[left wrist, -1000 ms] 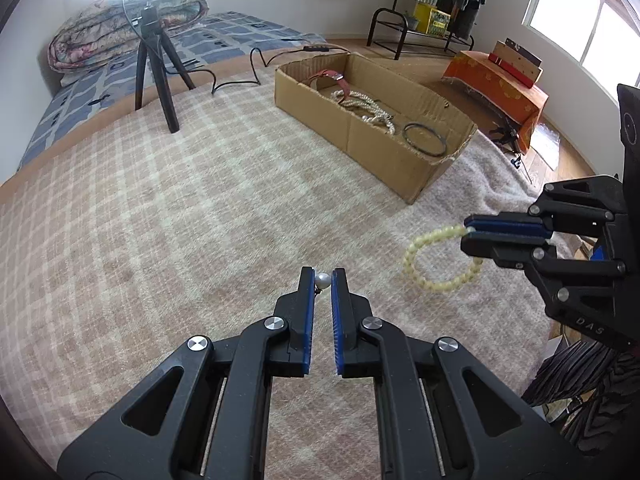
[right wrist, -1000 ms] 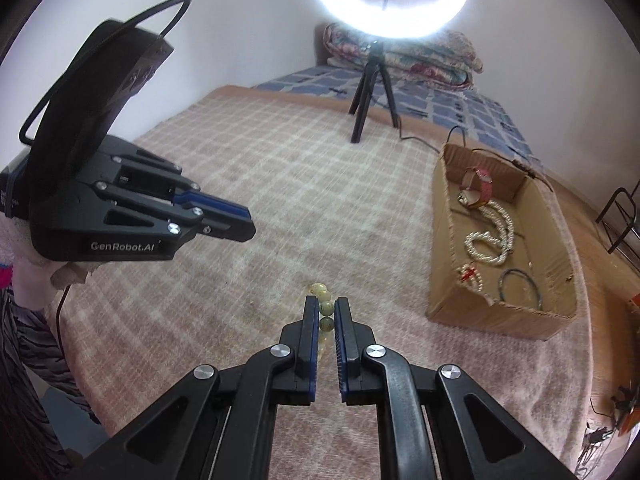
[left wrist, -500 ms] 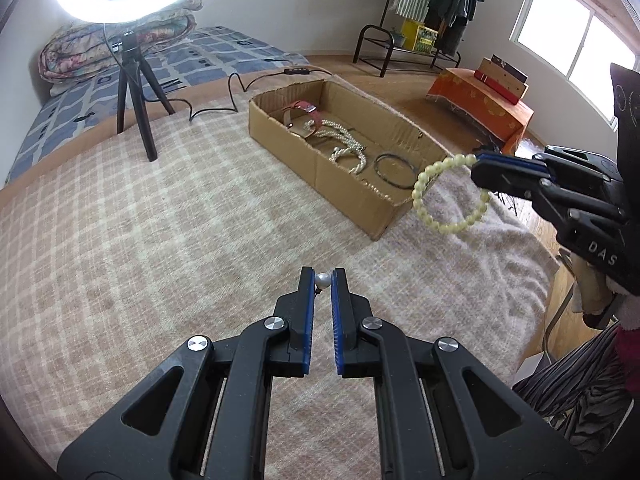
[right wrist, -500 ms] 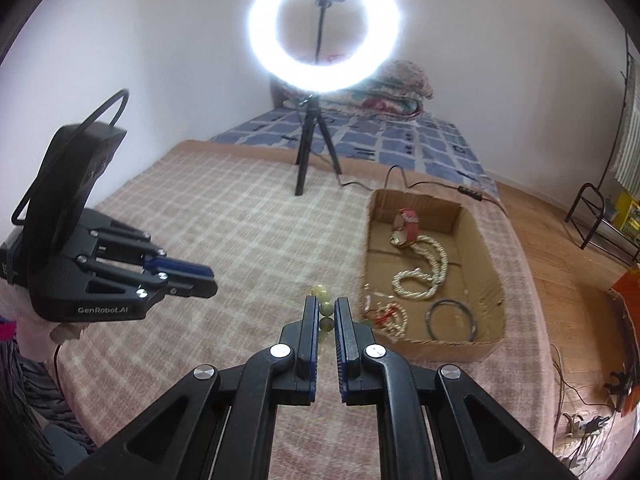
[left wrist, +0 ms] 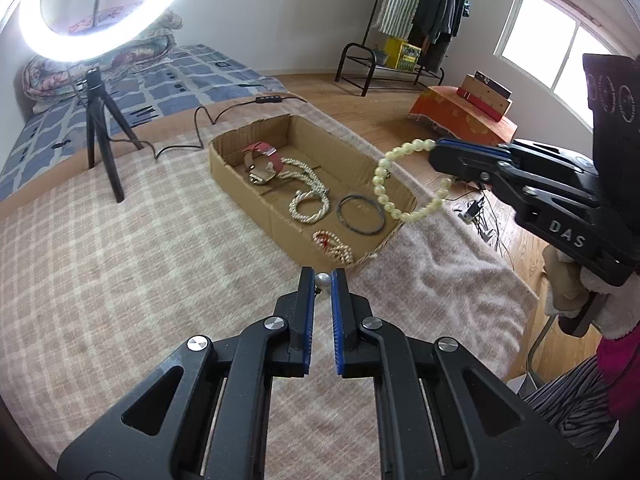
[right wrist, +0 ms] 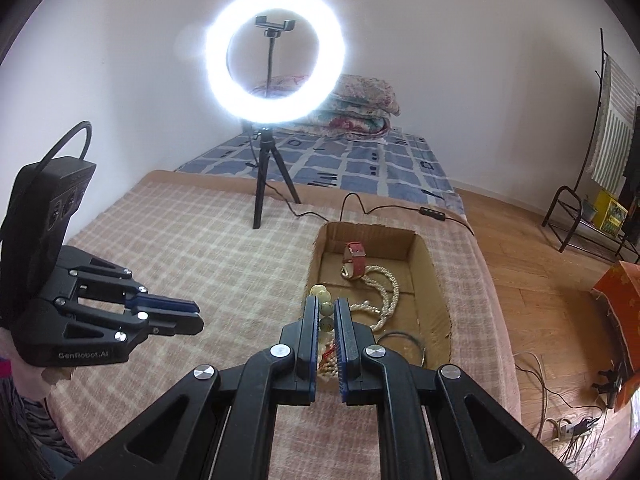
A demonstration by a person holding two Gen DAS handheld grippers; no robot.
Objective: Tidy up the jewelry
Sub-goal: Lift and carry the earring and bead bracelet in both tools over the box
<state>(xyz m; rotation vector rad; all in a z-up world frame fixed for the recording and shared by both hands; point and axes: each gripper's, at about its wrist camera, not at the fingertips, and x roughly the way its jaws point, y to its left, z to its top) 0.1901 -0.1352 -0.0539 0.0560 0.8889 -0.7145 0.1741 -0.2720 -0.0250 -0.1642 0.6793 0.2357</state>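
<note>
My right gripper point(left wrist: 434, 148) point(right wrist: 324, 302) is shut on a pale yellow bead bracelet point(left wrist: 382, 188) point(right wrist: 324, 300) and holds it in the air over the near right end of an open cardboard box point(left wrist: 248, 200) point(right wrist: 434, 276). The box holds a red-strap watch point(left wrist: 262, 160), a pearl necklace point(left wrist: 308, 204), a black bangle point(left wrist: 360, 220) and a small red-and-pearl piece point(left wrist: 332, 245). My left gripper point(left wrist: 323, 276) point(right wrist: 192, 318) is shut on a small silver pearl earring point(left wrist: 322, 280), low over the blanket just before the box's near wall.
A plaid blanket point(left wrist: 120, 260) covers the bed. A ring light on a black tripod point(left wrist: 104, 132) point(right wrist: 274, 76) stands behind the box, its cable point(left wrist: 208, 116) trailing past. The bed edge drops to a wooden floor point(left wrist: 400, 120) on the right.
The right gripper has carried the bead bracelet up and over the box's near end. The left gripper, still holding the earring, has moved closer to the box.
</note>
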